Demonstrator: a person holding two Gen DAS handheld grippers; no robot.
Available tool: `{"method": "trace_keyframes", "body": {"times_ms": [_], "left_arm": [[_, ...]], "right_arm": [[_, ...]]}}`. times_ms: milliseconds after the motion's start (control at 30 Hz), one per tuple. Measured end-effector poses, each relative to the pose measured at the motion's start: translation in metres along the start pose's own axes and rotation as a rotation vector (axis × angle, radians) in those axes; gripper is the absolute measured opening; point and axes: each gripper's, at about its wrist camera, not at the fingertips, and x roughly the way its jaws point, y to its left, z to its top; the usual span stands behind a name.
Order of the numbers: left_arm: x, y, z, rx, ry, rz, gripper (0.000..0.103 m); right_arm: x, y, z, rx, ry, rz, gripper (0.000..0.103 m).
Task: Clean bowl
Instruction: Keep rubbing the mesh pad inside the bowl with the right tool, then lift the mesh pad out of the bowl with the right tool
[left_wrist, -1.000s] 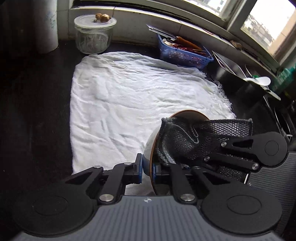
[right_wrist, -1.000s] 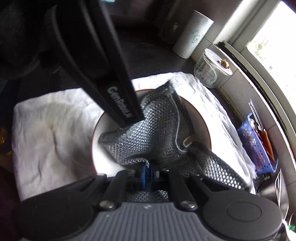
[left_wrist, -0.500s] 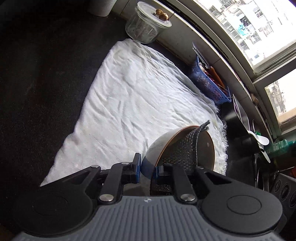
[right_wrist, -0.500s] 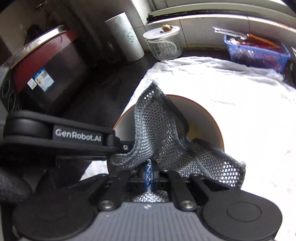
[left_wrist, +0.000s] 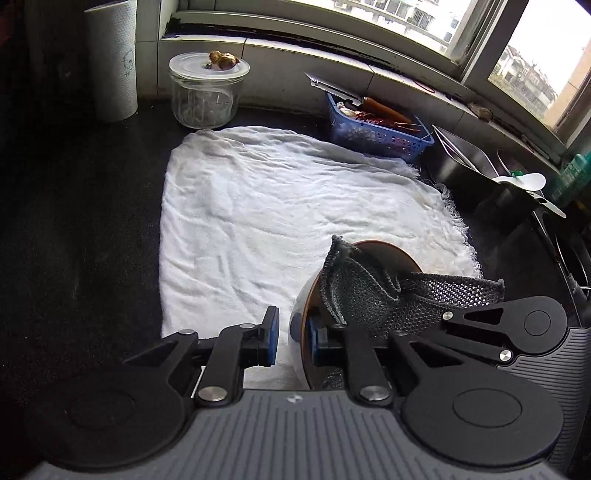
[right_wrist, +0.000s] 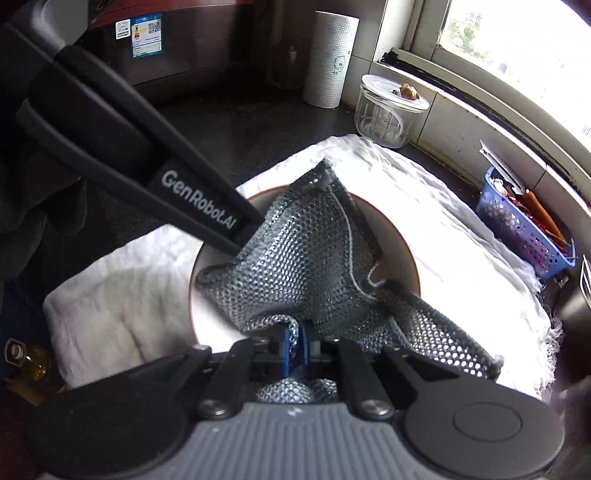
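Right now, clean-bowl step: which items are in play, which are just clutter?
In play: bowl; grey mesh cloth; left gripper at the bowl rim; right gripper shut on the mesh cloth.

Clutter: white towel underneath; glass jar; paper roll; blue basket.

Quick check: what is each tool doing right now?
Left tool: open, fingers straddling the brown-rimmed white bowl's rim, not clamped.
Right tool: shut on the grey mesh dishcloth.

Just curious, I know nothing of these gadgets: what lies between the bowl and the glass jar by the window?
Only the white towel, bare and wrinkled, stretches from the bowl toward the glass jar; the left wrist view shows it best.
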Motion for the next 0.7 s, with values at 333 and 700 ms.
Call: {"method": "trace_keyframes", "body": {"times_ms": [333,700], "left_arm": [[0.016,0.026,-0.008,-0.195,0.055,-0.086,0.008],[0.017,0.047,-0.029,-0.49,0.026,-0.166,0.014]], "right_arm": [[0.009,0.002,0.004,-0.047,0.014,-0.04,0.007],[0.01,-0.031,0.002,0.484,-0.075,0.216,0.004]]}}
